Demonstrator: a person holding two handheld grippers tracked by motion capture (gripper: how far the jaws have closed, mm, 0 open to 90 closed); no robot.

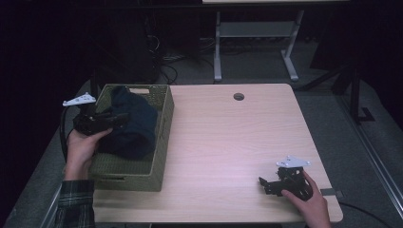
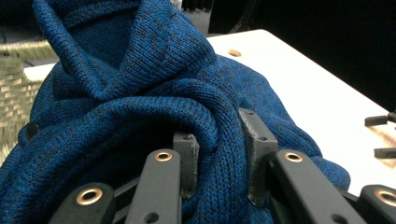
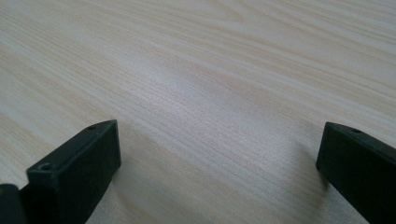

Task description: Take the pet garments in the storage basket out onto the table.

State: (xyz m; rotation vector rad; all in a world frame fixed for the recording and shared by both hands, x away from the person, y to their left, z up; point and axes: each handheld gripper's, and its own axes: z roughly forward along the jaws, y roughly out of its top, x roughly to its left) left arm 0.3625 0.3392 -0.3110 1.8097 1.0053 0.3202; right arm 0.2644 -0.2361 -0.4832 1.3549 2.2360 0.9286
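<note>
Left hand-held gripper [image 2: 219, 154] clamped on blue sweater [image 2: 154, 93] fold; right hand-held gripper [image 3: 219, 154] wide open.

Both grippers in hand, left one clamped, right one idle.

My left gripper [image 1: 124, 118] sits level in my left hand [image 1: 83, 145], jaws pinched tight on a fold of sweater [image 2: 154, 84], plaid sleeve [image 1: 73, 204] behind. My right gripper [image 1: 263, 184] rests low in my right hand [image 1: 311, 204], jaws spread wide, nothing between them.

Worktop [image 1: 228, 142]: bare from centre to right edge. Left edge: woven basket [image 1: 159, 156], blue sweater [image 1: 135, 128] heaped inside, blocks passage.
</note>
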